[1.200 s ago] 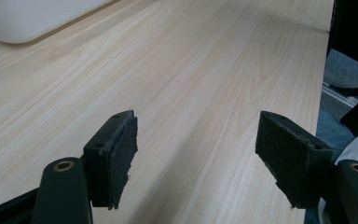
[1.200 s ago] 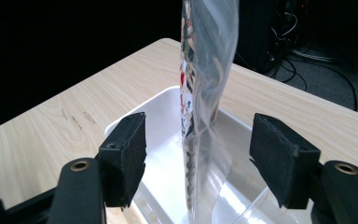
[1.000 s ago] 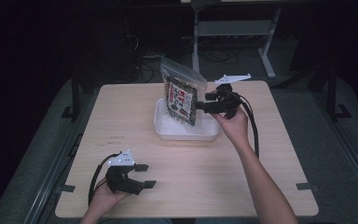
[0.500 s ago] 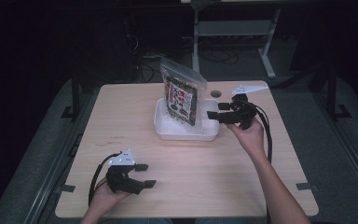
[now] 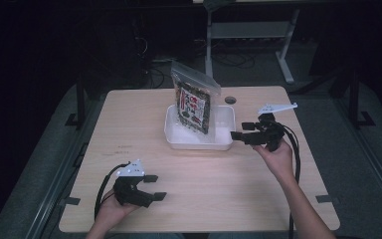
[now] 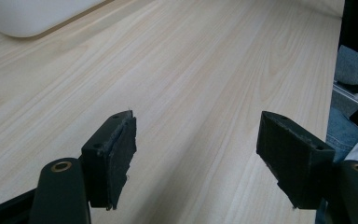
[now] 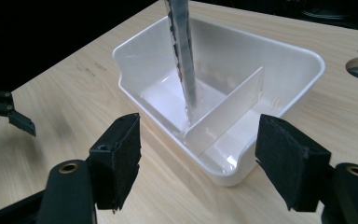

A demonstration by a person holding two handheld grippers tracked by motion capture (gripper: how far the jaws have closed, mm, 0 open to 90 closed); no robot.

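A printed snack bag (image 5: 195, 102) with a clear zip top stands upright in a white tray (image 5: 176, 134) at the table's middle. In the right gripper view the bag (image 7: 182, 51) shows edge-on, resting against the divider (image 7: 223, 109) of the tray (image 7: 303, 60). My right gripper (image 5: 239, 131) hovers just right of the tray, open and empty, its jaws (image 7: 198, 154) pointing at the tray's near corner. My left gripper (image 5: 155, 186) rests near the table's front left, open (image 6: 200, 140) over bare wood, holding nothing.
A round cable hole (image 5: 230, 100) lies in the tabletop behind the tray. A corner of the tray (image 6: 28, 18) shows at the top left of the left gripper view. The table's right edge and the person's leg (image 6: 345, 135) are close to the left gripper's right side.
My right gripper has drawn back from the bag's top, moving right and toward the person. The bag stays standing in the tray. The left gripper has not moved.
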